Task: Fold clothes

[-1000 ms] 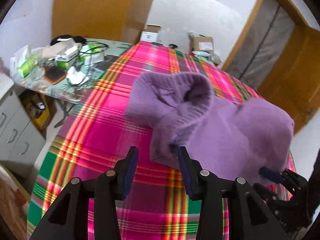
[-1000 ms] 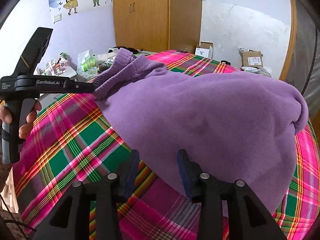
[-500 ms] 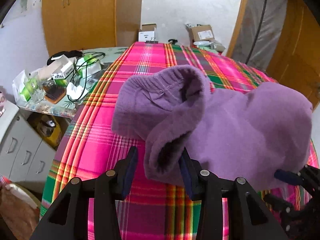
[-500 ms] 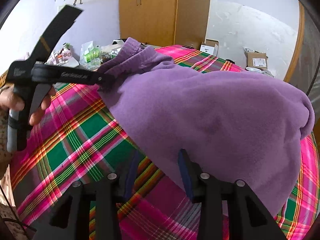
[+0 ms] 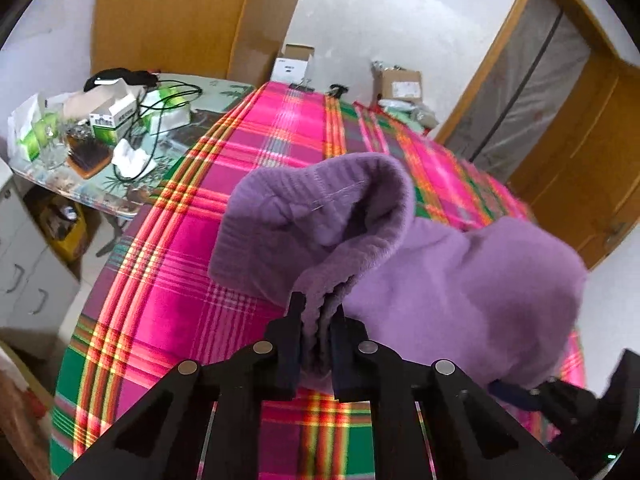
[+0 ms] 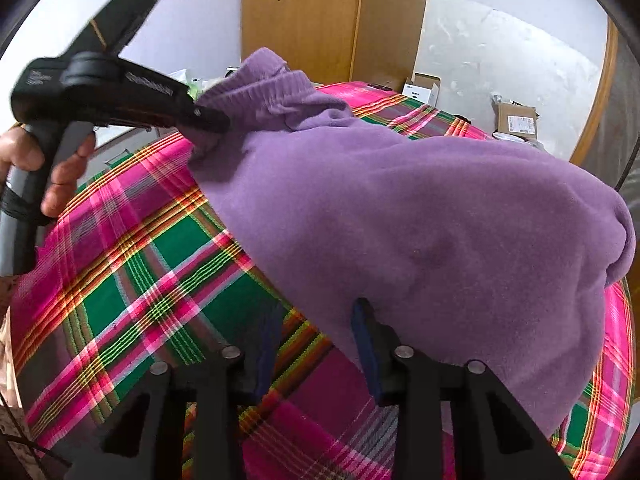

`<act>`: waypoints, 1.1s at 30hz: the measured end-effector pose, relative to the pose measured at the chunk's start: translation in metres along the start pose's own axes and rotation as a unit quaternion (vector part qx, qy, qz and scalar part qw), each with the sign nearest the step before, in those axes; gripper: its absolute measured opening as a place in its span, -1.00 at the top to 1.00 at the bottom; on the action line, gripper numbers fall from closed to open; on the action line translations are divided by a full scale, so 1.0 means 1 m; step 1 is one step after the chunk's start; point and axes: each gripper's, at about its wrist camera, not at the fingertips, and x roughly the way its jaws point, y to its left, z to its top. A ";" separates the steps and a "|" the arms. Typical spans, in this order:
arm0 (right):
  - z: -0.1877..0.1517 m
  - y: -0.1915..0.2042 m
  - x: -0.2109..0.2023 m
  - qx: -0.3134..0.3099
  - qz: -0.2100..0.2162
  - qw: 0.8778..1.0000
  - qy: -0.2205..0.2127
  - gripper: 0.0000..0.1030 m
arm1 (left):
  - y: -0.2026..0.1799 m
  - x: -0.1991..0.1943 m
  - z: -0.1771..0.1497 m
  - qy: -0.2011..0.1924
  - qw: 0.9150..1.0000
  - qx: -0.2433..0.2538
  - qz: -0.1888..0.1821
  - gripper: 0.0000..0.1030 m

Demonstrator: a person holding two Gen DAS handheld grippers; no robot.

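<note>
Purple sweater (image 6: pixel 420 216) heaped on plaid cloth (image 6: pixel 160 280), ribbed cuff end raised at the far left. Left gripper (image 5: pixel 316 320) clamped on a bunched fold of sweater (image 5: pixel 460 288), jaws just drawn in on it; seen from the right as a black tool (image 6: pixel 208 118) in a hand (image 6: pixel 48 168). Right gripper (image 6: pixel 316 344) parted, jaws just narrowing, hem edge between; one pad perhaps touching fabric, hard to tell. Cluttered side table (image 5: pixel 132 184) beyond.

No text is legible: the white lettering on the left tool (image 6: pixel 212 120) is blurred (motion smear).
</note>
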 end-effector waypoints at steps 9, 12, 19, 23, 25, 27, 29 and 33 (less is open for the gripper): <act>-0.001 0.000 -0.001 -0.002 -0.024 1.000 -0.007 0.95 | 0.011 -0.020 0.009 -0.015 0.997 -0.050 -0.048 0.80; -0.001 -0.004 -0.014 0.012 -0.017 0.999 -0.025 0.96 | 0.013 -0.029 0.010 -0.023 0.997 -0.057 -0.056 0.80; 0.001 -0.002 -0.059 0.017 0.013 0.997 -0.071 0.96 | 0.018 -0.052 0.008 -0.043 0.995 -0.064 -0.065 0.80; 0.000 0.003 -0.083 0.024 0.043 0.995 -0.088 0.96 | 0.026 -0.064 0.004 -0.050 0.994 -0.073 -0.069 0.80; -0.002 0.005 -0.095 0.027 0.056 0.993 -0.097 0.96 | 0.031 -0.071 0.001 -0.053 0.994 -0.076 -0.065 0.80; -0.003 0.009 -0.106 0.028 0.071 0.992 -0.104 0.96 | 0.038 -0.077 -0.004 -0.056 0.993 -0.082 -0.063 0.80; -0.005 0.014 -0.115 0.025 0.085 0.990 -0.107 0.96 | 0.044 -0.083 -0.010 -0.058 0.992 -0.089 -0.062 0.80; -0.011 0.031 -0.124 0.005 0.104 0.989 -0.105 0.96 | 0.058 -0.093 -0.023 -0.059 0.992 -0.102 -0.056 0.80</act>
